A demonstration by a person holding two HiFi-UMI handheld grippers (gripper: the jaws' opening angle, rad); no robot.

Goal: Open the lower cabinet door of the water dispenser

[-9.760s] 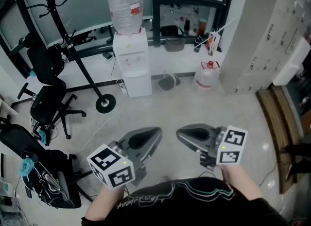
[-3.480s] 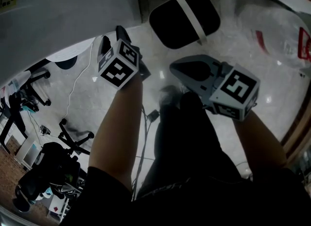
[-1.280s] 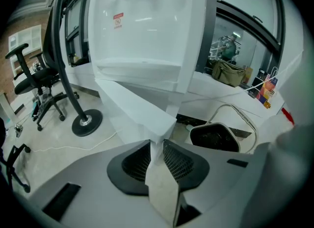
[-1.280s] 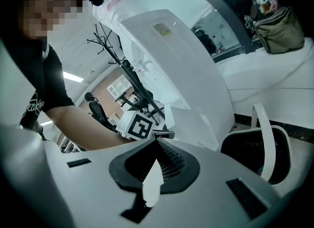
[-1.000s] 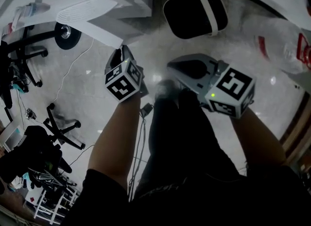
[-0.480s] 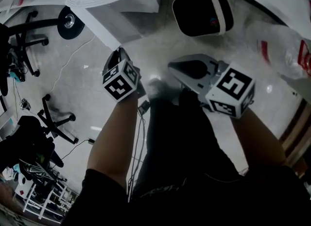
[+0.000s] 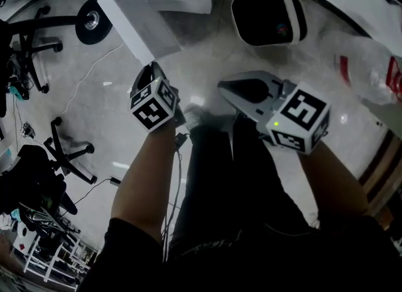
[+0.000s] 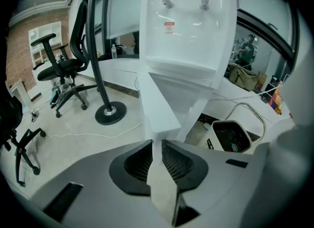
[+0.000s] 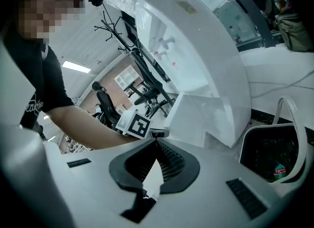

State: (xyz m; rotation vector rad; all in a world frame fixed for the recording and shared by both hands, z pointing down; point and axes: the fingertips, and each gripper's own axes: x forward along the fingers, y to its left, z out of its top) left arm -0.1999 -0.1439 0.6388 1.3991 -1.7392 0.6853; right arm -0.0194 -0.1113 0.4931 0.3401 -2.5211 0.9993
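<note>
Judging by its angle, you've swung the lower cabinet door (image 7: 129, 28) well out from the water dispenser (image 8: 186, 31), so little is left beyond letting go. Your left claw (image 8: 156, 142) has just been closing and clamps the door's near edge. Your right claw (image 9: 156, 142), to its right, is closed and empty.

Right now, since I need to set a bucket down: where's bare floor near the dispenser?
Bare floor lies left of the cabinet door, between the coat-rack base and the office chair. Another patch sits between the black bin and the water bottle. Crowded: the dark clutter behind that chair.
</note>
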